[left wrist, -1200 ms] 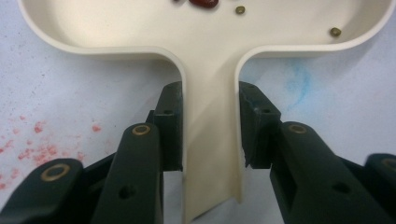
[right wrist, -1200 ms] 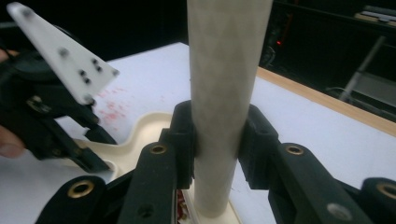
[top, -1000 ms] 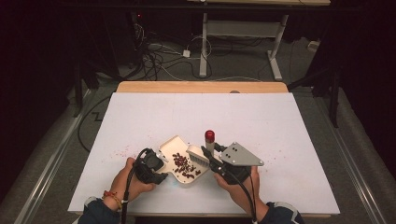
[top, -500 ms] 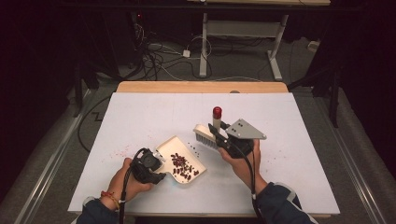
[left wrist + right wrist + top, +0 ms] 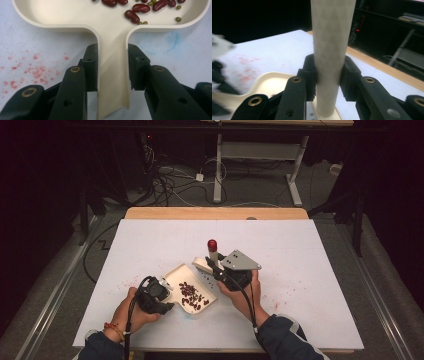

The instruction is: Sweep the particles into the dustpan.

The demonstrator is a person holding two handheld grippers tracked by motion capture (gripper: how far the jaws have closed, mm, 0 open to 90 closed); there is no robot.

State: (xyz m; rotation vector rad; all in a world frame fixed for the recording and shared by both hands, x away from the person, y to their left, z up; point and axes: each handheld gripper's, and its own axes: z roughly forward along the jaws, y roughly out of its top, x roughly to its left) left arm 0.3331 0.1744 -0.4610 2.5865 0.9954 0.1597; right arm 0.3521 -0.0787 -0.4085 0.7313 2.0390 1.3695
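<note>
Left gripper (image 5: 112, 72) jaws clamp the dustpan (image 5: 112, 32) handle at lower centre; right gripper (image 5: 328, 75) jaws squeeze the brush (image 5: 330, 37) handle, upright between them.

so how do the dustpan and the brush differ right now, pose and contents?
The dustpan lies flat on the table, while the brush stands with its handle upright, red tip on top. The dustpan carries red beans and a few small green ones; the brush carries nothing visible. The left gripper clamps the dustpan's flat handle; the right gripper clamps the brush's round handle. Both are cream plastic, each gripped by its handle.
</note>
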